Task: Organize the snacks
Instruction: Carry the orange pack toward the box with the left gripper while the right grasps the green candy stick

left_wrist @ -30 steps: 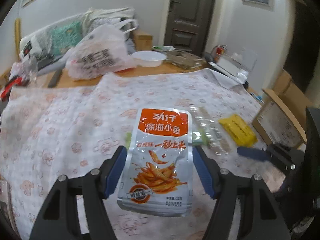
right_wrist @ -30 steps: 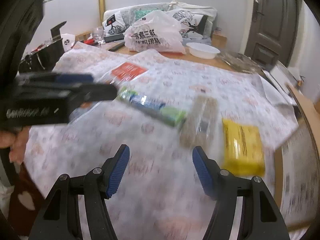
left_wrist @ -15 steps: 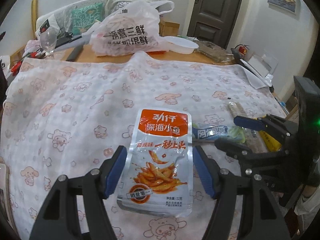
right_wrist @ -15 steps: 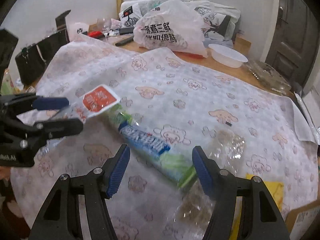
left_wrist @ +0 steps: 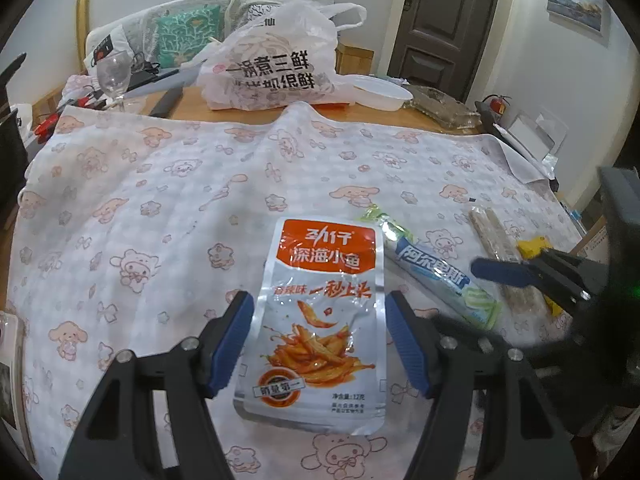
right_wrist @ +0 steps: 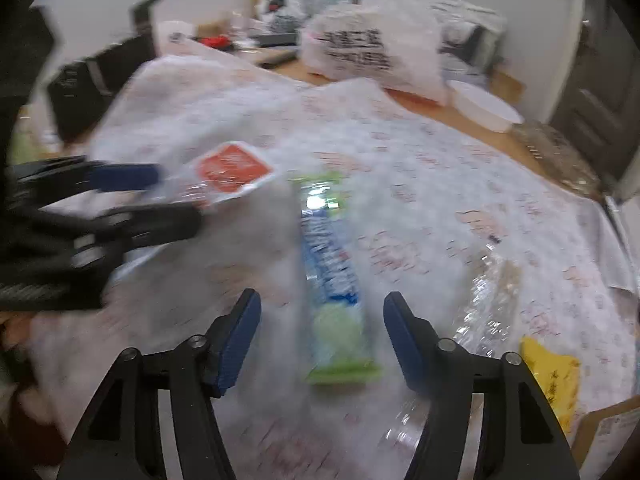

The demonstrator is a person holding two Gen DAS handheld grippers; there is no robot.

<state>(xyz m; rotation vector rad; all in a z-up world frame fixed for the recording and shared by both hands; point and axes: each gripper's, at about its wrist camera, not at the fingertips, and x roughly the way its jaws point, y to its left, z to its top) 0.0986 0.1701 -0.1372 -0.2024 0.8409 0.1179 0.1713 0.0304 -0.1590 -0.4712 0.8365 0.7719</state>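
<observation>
Snacks are spread over a cartoon-print tablecloth [left_wrist: 160, 200] that covers most of a wooden table [left_wrist: 192, 98]. At the far edge there is a white plastic bag [left_wrist: 276, 68] with black lettering, a white bowl [left_wrist: 380, 92] just right of it and a wine glass [left_wrist: 114, 76] to its left.

The left gripper [left_wrist: 318, 300] is clamped on an orange-and-silver fish pouch [left_wrist: 320, 320]. Its blue pads press both long edges and the printed face is up. The pouch sticks out forward past the fingertips, over the near-middle of the cloth. Cannot tell whether its far end touches the cloth.

The right gripper [right_wrist: 321, 300] has its jaws at medium width and they have just been closing. A green-and-blue bar [right_wrist: 328, 264] lies flat on the cloth between them, with a gap on each side and neither pad touching it. The bar runs lengthwise along the fingers and sits just right of the pouch. The right wrist view is motion-blurred.

Right of the bar and near it, a clear-wrapped stick [left_wrist: 494, 236] lies flat. Beyond that, a yellow packet [right_wrist: 552, 376] lies at the cloth's right edge, by a cardboard box [right_wrist: 608, 428]
</observation>
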